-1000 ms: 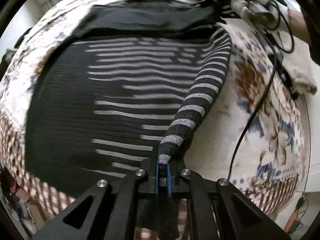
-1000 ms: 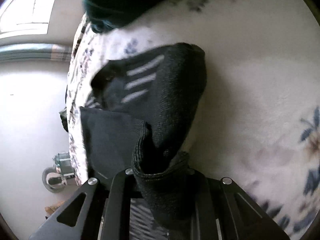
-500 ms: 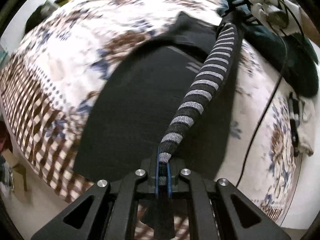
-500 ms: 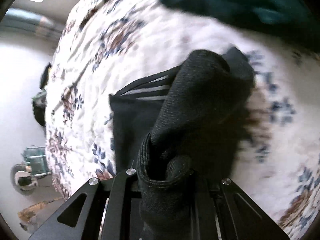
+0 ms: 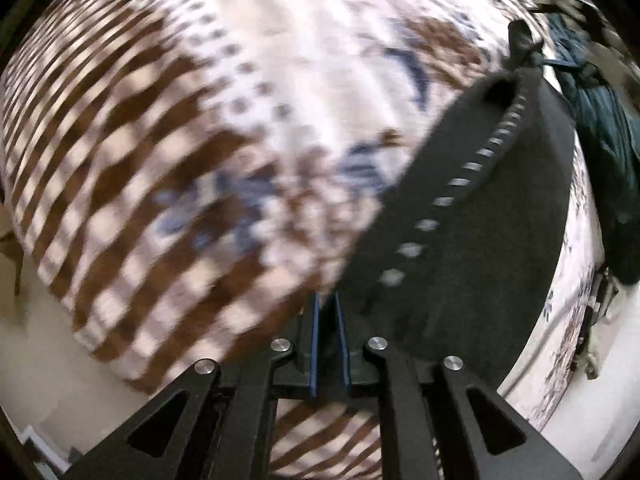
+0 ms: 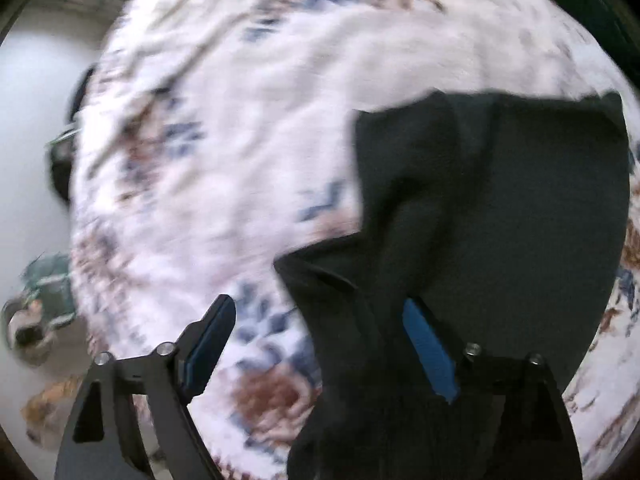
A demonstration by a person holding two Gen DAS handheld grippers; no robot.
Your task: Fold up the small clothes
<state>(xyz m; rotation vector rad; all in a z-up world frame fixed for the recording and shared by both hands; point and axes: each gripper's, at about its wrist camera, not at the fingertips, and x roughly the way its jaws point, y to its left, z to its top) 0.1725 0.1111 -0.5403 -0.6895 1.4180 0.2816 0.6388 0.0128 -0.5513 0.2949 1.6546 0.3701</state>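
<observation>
We judge one fold done: sweater (image 5: 492, 208) doubled on bed (image 5: 200, 120). Left gripper (image 5: 327, 344) jaws nearly together, empty; right gripper (image 6: 320, 344) jaws apart, cloth loose between. More folds left.

The garment (image 5: 492, 240) is seen as black, edged with grey stripes. The bedspread (image 5: 200, 140) is patterned in white with brown checks and blue-brown flowers. Blue pads are borne by the black tongs (image 6: 320, 344).

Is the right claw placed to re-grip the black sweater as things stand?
Probably yes: the right claw is open, and the black sweater lies bunched between and just ahead of its fingers on the floral bedspread, nothing blocking.
</observation>
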